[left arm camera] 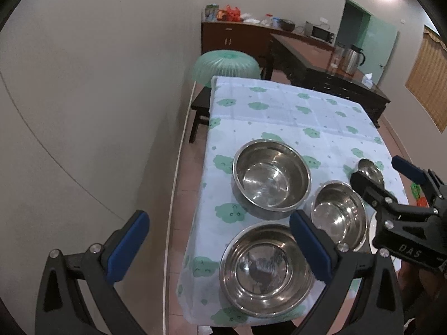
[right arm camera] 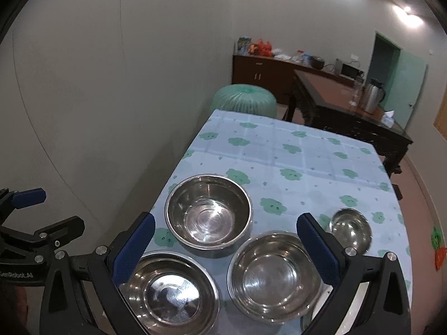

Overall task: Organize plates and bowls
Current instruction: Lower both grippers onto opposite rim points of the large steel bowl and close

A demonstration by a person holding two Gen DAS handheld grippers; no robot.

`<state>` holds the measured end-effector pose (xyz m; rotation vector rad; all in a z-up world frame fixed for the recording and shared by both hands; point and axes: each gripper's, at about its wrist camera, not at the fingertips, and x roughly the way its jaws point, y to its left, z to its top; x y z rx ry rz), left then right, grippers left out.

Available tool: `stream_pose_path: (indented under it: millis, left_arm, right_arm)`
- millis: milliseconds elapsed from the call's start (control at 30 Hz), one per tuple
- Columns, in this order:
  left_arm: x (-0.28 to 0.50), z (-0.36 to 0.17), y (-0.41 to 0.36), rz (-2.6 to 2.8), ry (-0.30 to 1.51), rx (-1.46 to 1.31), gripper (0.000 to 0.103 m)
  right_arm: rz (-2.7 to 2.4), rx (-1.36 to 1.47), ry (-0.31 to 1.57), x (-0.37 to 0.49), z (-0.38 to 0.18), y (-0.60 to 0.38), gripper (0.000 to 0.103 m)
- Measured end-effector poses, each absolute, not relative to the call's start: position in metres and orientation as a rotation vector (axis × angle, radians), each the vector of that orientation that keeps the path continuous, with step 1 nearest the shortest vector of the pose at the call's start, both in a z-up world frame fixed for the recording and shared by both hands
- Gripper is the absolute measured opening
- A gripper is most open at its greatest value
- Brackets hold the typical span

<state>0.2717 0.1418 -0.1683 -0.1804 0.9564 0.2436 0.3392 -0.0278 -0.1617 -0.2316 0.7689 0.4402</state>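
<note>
Several steel bowls stand on a table with a cloud-print cloth [left arm camera: 279,111]. In the left wrist view a large bowl [left arm camera: 271,179] is at the back, another large bowl [left arm camera: 265,269] at the front, a medium bowl [left arm camera: 338,216] to the right and a small bowl [left arm camera: 368,167] behind it. In the right wrist view they are the back bowl [right arm camera: 209,212], front-left bowl [right arm camera: 170,297], medium bowl [right arm camera: 275,276] and small bowl [right arm camera: 351,229]. My left gripper [left arm camera: 219,247] is open and empty above the table's left front edge. My right gripper [right arm camera: 226,254] is open and empty above the bowls; it also shows in the left wrist view [left arm camera: 391,178].
A wall runs along the table's left side with a narrow floor gap. A green mesh food cover [left arm camera: 226,67] sits beyond the far end. A dark wooden table [left arm camera: 321,67] with a steel kettle [left arm camera: 352,59] stands at the back right. A white plate edge [right arm camera: 324,298] lies beside the medium bowl.
</note>
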Motion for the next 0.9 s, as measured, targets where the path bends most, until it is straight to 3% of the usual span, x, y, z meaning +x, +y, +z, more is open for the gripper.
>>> stream_pose_path:
  millis: [367,533,900]
  left_arm:
    - [0.321,-0.210,0.142,0.305,1.056,-0.191,0.101]
    - [0.342,-0.236,0.144,0.336,1.124,-0.185,0.095]
    - [0.384,-0.291,0.149,0.345,1.240,-0.188,0.089]
  right_arm:
    - [0.499,-0.273,0.874,0.408,-0.204,-0.023,0.101]
    - [0.509,-0.295,0.947,0.435,-0.233,-0.020,0.087]
    - [0.510,-0.308,1.068,0.478,-0.286,-0.015,0.087]
